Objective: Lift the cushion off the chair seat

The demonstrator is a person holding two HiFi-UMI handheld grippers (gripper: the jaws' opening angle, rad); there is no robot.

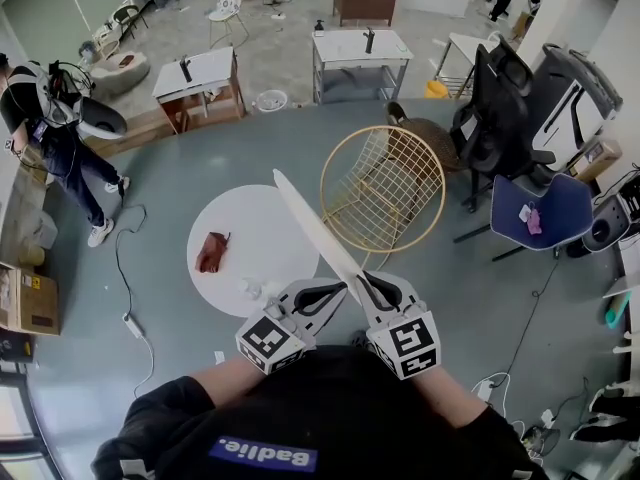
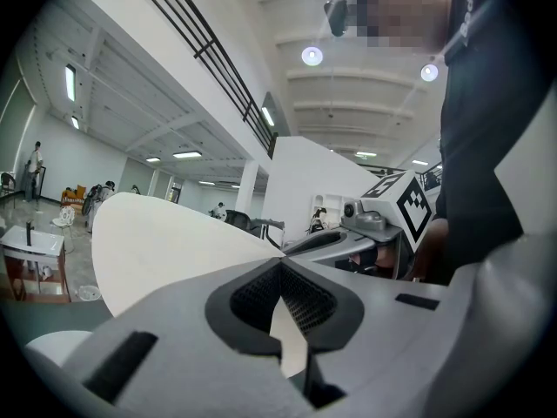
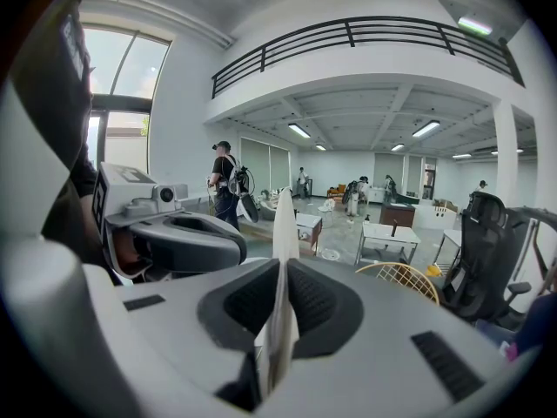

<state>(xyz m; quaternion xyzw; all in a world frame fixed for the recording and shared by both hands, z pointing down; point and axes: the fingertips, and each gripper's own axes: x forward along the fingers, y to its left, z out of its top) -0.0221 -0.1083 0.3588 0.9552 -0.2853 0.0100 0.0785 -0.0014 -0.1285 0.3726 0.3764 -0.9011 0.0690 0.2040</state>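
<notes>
A thin round white cushion (image 1: 310,230) hangs edge-on in the air, lifted clear of the gold wire chair (image 1: 383,188). Both grippers pinch its near edge side by side. My left gripper (image 1: 322,296) is shut on the cushion (image 2: 165,246), whose broad white face fills the left gripper view. My right gripper (image 1: 370,290) is shut on the same cushion (image 3: 284,225), seen as a narrow upright blade between its pads. The chair seat (image 3: 402,276) is bare wire, below and to the right of the cushion.
A round white table (image 1: 250,248) with a brown object (image 1: 211,251) stands left of the chair. A black office chair (image 1: 500,108) and a blue chair (image 1: 545,211) sit to the right. Desks (image 1: 198,76) stand beyond. A person (image 1: 50,128) stands far left; cables cross the floor.
</notes>
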